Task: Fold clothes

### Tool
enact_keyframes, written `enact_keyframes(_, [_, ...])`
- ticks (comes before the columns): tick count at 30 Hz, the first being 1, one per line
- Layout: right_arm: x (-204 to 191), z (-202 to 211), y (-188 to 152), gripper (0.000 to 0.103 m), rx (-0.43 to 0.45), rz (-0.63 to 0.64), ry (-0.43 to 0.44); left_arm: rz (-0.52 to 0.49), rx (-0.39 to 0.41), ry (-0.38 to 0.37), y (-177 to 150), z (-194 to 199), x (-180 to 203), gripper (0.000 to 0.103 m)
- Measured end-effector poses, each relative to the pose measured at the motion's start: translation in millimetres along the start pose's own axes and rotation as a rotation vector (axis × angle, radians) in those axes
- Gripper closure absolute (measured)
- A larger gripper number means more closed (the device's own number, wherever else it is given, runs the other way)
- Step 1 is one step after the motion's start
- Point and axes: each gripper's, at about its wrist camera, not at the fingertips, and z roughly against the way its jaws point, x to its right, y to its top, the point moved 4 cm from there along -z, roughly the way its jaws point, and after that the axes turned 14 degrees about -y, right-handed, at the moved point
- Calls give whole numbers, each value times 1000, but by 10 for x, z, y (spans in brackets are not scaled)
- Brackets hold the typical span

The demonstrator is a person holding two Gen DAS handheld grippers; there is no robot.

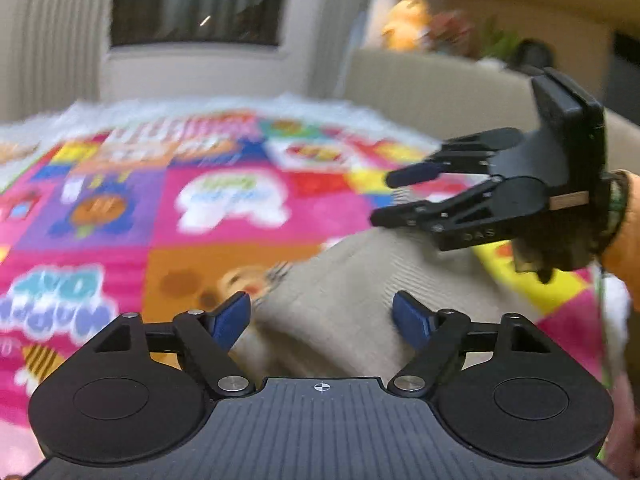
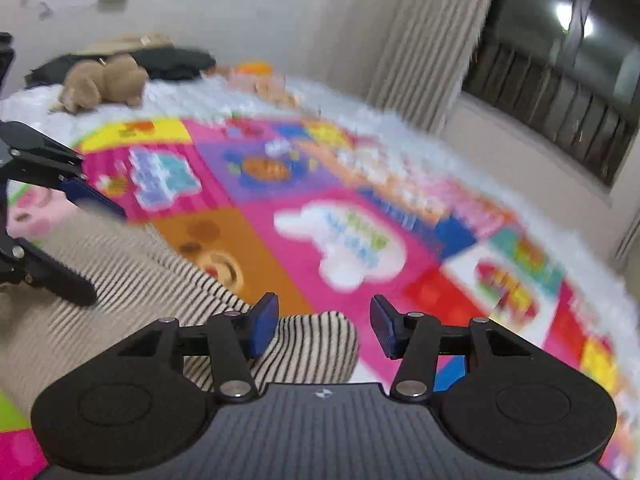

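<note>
- Left tongs (image 1: 322,314) stand released, blue pads (image 1: 230,320) spread wide, with the beige garment (image 1: 340,304) lying below and between them; nothing is gripped.
- Right tongs (image 2: 324,326) are released too, pads apart over the garment's striped end (image 2: 316,344).
- Garment: beige with thin dark stripes, lying on the mat (image 2: 304,216), bunched near the tongs and running off to the left in the right wrist view.
- Mat: bright patchwork of pink, orange, purple and yellow cartoon squares, on a white fluffy cover (image 2: 208,96).
- Right tongs show at the right of the left wrist view (image 1: 384,200), spread, above the garment; a hand (image 1: 624,232) in an orange sleeve holds them.
- Far left, a brown plush toy (image 2: 104,80) lies on the cover.
- Both views are blurred.
</note>
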Motion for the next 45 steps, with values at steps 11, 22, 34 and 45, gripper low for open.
enact_keyframes(11, [242, -57, -243, 42, -8, -255, 13, 21, 17, 51, 110, 111, -41, 16])
enact_keyframes(22, [157, 1033, -308, 68, 163, -245, 33, -109, 81, -159, 354, 26, 647, 25])
enact_keyframes(34, [-13, 69, -386, 62, -64, -376, 83, 35, -3, -54, 79, -391, 3, 35])
enact_keyframes(45, [109, 296, -197, 67, 25, -424, 56, 33, 1, -66, 59, -413, -3, 33])
